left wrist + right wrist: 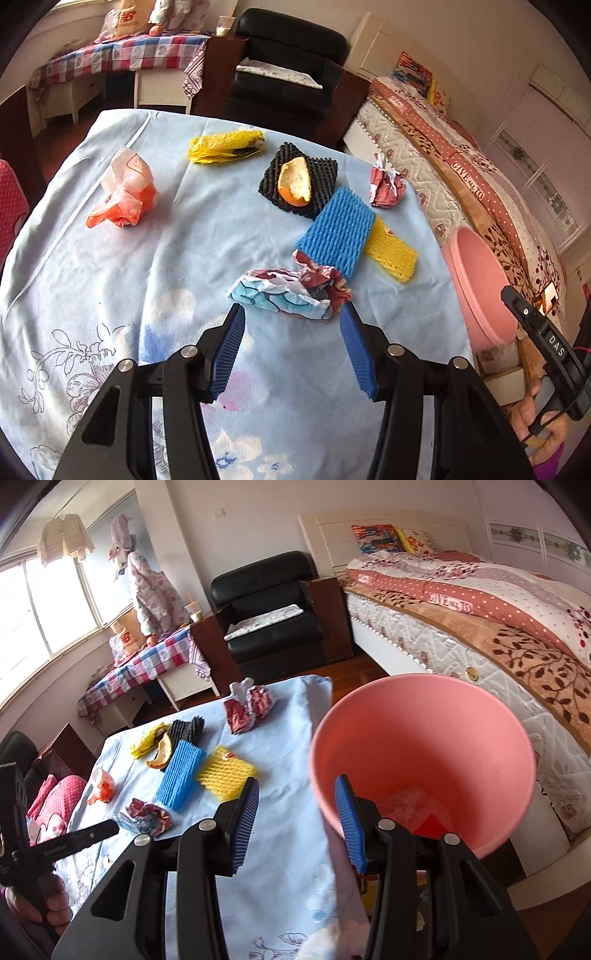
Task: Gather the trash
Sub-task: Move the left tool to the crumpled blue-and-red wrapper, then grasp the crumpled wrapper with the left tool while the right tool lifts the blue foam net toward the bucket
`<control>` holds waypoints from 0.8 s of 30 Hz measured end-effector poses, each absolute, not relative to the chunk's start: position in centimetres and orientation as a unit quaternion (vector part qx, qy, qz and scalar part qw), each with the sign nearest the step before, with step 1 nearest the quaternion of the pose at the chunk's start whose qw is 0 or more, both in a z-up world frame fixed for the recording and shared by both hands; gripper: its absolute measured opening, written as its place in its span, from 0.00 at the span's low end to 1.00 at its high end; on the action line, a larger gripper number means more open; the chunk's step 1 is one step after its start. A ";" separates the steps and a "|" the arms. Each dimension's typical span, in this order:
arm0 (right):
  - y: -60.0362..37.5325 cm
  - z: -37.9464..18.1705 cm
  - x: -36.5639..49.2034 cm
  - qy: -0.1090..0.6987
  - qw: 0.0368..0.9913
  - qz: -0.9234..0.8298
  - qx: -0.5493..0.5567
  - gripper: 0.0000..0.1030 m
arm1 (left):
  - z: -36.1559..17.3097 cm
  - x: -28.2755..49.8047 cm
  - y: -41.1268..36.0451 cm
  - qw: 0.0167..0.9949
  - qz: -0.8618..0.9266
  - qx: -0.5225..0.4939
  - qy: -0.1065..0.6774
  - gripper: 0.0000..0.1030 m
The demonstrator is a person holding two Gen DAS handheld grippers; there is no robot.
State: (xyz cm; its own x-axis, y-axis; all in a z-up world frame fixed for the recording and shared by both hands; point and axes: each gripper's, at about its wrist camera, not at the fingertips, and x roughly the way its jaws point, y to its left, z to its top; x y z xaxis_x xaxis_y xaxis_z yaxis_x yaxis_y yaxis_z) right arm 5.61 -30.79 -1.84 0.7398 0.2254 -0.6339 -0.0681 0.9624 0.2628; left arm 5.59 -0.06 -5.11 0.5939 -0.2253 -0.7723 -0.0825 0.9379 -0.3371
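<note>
Through the left wrist camera, my left gripper (291, 314) stood wide apart low in the frame, its blue fingers (232, 332) holding nothing. A crumpled paper wrapper (291, 291) lay on the blue floral cloth of the table (110, 295) just beyond the fingertips, between them but unpressed. Behind it lay a blue foam net (338, 230) partly over a yellow foam net (393, 256), and further up a black foam net (317, 173) with orange peel (295, 181) on it. A yellow plastic bag (225, 147) and an orange plastic bag (125, 194) lay upper left, a second crumpled wrapper (386, 186) to the right. The pink bin (480, 280) showed at the right edge.

Through the right wrist camera, my right gripper (295, 794) was closed on the pink bin's (424, 746) near rim, one finger inside, one outside. Some trash already lay in its bottom. The table's litter sat to the left.
</note>
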 end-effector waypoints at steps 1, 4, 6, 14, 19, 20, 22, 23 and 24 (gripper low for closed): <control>-30.4 -1.9 5.7 0.354 0.925 0.083 0.109 0.43 | -5.1 5.7 0.1 0.876 -0.037 -0.174 0.448 0.51; -29.7 -2.3 5.9 0.361 0.922 0.096 0.102 0.43 | -5.3 6.2 0.8 0.871 -0.026 -0.190 0.453 0.53; -29.2 -2.5 6.2 0.365 0.920 0.102 0.099 0.43 | -5.8 6.6 1.1 0.854 -0.031 -0.221 0.470 0.54; -28.1 -3.2 7.1 0.374 0.914 0.119 0.097 0.43 | -7.7 8.3 -1.1 0.829 -0.024 -0.246 0.501 0.54; -27.3 -3.3 7.4 0.379 0.911 0.131 0.091 0.43 | -7.9 9.1 -0.9 0.837 0.006 -0.235 0.494 0.52; -27.0 -3.4 7.5 0.380 0.911 0.135 0.088 0.43 | -7.9 9.2 -0.8 0.839 0.011 -0.229 0.493 0.51; -26.3 -3.3 7.6 0.380 0.910 0.144 0.082 0.43 | -8.0 9.3 -0.5 0.843 0.014 -0.222 0.490 0.39; -26.0 -3.3 7.7 0.381 0.909 0.149 0.081 0.43 | -8.1 9.3 -0.4 0.844 0.013 -0.219 0.490 0.35; -25.7 -3.3 7.8 0.382 0.908 0.153 0.080 0.43 | -8.2 9.2 -0.1 0.844 0.010 -0.219 0.490 0.29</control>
State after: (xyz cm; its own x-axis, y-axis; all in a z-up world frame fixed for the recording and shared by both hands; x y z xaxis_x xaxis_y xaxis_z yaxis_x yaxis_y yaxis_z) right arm 7.75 -25.67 -3.32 0.6618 0.3392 -0.6686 -0.2171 0.9403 0.2621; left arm 9.24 -0.10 -8.15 0.5205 -0.1964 -0.8310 -0.2318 0.9041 -0.3589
